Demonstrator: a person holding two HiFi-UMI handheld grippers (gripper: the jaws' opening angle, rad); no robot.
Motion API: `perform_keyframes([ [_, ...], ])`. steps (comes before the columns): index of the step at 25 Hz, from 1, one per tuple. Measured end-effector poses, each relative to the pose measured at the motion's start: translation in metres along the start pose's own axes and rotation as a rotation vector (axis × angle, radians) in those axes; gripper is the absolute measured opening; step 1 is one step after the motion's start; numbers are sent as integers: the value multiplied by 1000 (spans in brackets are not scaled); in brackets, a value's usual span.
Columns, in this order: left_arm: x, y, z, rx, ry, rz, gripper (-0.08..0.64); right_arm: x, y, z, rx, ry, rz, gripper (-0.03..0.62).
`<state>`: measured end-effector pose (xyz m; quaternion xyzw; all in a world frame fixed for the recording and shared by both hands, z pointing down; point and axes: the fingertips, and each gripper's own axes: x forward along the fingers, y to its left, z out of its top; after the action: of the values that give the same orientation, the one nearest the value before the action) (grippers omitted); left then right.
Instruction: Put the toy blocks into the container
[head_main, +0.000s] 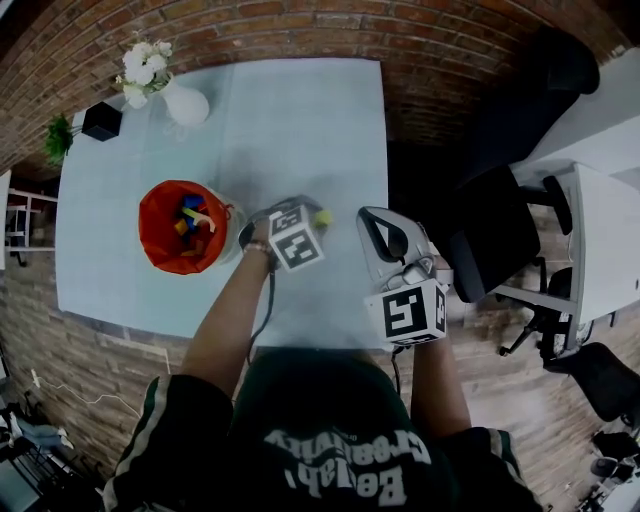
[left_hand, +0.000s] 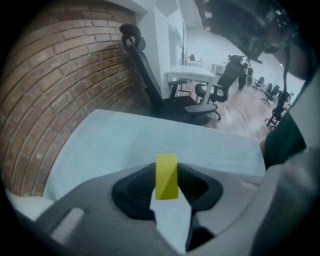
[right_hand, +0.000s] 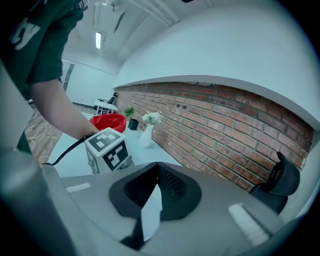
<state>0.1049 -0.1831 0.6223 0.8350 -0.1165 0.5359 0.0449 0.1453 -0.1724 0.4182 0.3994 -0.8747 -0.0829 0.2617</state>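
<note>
Just right of the red container (head_main: 155, 238), pinching the yellow block (head_main: 322, 216) in the left gripper (left_hand: 166, 172), with the right gripper (right_hand: 153, 166) closed on nothing; next, probably lift it over the container and let go.

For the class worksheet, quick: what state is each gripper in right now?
Left gripper: closed on the yellow block.
Right gripper: closed, nothing between its jaws.

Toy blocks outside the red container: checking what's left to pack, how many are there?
1: a yellow block gripped in the left claw, right of the red container; others may be hidden.
</note>
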Motion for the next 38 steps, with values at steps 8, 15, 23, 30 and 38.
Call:
perform_keyframes([
  [8, -138, 4, 57, -27, -378, 223, 135, -7, 10, 48, -38, -84, -31, 6],
  [15, -224, -14, 63, 5, -531, 367, 135, -18, 29, 85, -66, -126, -54, 6],
  [23, -279, -32, 69, 16, -747, 500, 135, -23, 41, 103, -108, -125, -71, 6],
  [30, -282, -34, 65, 25, -749, 501, 135, -20, 48, 107, -113, -117, -71, 5],
  [38, -293, -18, 23, -7, -691, 553, 135, 10, 71, 127, -121, -142, -28, 6],
])
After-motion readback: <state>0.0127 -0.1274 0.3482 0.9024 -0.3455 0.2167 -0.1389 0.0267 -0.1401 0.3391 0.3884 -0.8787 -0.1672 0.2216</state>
